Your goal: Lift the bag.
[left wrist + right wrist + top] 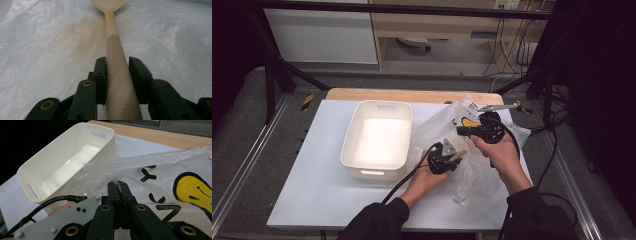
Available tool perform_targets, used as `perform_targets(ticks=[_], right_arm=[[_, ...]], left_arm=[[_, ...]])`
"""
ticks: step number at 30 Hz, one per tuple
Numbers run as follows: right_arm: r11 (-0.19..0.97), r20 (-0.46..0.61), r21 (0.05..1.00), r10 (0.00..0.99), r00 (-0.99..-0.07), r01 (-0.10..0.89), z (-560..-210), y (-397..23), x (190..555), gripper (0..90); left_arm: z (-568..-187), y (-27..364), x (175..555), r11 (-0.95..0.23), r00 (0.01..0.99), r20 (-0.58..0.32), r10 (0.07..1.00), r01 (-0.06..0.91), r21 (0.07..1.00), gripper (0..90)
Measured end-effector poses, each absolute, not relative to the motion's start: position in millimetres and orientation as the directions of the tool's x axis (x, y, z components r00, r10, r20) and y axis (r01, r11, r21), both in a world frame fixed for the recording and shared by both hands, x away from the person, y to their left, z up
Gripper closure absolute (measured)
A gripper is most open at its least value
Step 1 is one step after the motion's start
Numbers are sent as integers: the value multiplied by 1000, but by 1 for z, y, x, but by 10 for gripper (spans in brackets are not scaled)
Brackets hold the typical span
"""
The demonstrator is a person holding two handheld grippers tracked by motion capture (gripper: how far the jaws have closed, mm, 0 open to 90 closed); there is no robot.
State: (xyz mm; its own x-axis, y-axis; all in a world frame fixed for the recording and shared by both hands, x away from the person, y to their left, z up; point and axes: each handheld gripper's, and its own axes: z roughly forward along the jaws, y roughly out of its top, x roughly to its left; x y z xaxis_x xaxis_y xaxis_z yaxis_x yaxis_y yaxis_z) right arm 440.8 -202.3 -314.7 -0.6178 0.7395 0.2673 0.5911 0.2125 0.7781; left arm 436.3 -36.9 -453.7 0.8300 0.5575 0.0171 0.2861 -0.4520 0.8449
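The left gripper (117, 65) has its jaws clamped on the thick taupe handle of a wooden spoon (113, 42), one black pad on each side. The grip sits low on the handle, so the slim pale neck and the bowl run out ahead of the fingertips, lying against crinkled plastic that looks like the inside of the bag. The right gripper (121, 187) has its jaws pressed fully together, and by the look of it they pinch the film of the plastic bag (160, 173) near its mouth, though the pinched edge itself is hard to make out. Just beyond those fingertips runs the bag's upper edge, and off to their right is its yellow smiling face with black lettering. From the high view, the left gripper (447, 156) and the right gripper (476, 131) sit close together over the bag (439, 125), which lies rumpled on the white table (312, 190). Past the left fingers, on their far side from the bag, stands an empty white bin (378, 137). The step in hand appears to be bringing the spoon through the bag's mouth. To do it well, keep the right pinch firm, hold the mouth open and taut, and move the spoon straight along its own length so the bowl does not snag the film.
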Motion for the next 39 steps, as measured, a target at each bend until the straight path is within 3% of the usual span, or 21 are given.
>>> perform_targets(ticks=[9,19,23,28,39], right_arm=[[216,266,777,740,-618,592,-315,-202,441,900],[221,264,771,742,-617,597,-317,-202,441,900],[218,267,771,743,-614,599,-317,-203,441,900],[219,267,769,744,-613,600,-317,-205,442,900],[217,267,767,748,-608,603,-318,-206,443,900]], left_arm=[[-457,-42,438,-444,823,-18,567,324,836,683],[-459,-50,439,-534,821,27,571,346,772,681],[-459,-49,440,-517,811,15,584,358,778,674],[-459,-47,440,-526,814,8,581,367,767,533],[-448,-37,425,-496,829,-2,559,336,801,427]])
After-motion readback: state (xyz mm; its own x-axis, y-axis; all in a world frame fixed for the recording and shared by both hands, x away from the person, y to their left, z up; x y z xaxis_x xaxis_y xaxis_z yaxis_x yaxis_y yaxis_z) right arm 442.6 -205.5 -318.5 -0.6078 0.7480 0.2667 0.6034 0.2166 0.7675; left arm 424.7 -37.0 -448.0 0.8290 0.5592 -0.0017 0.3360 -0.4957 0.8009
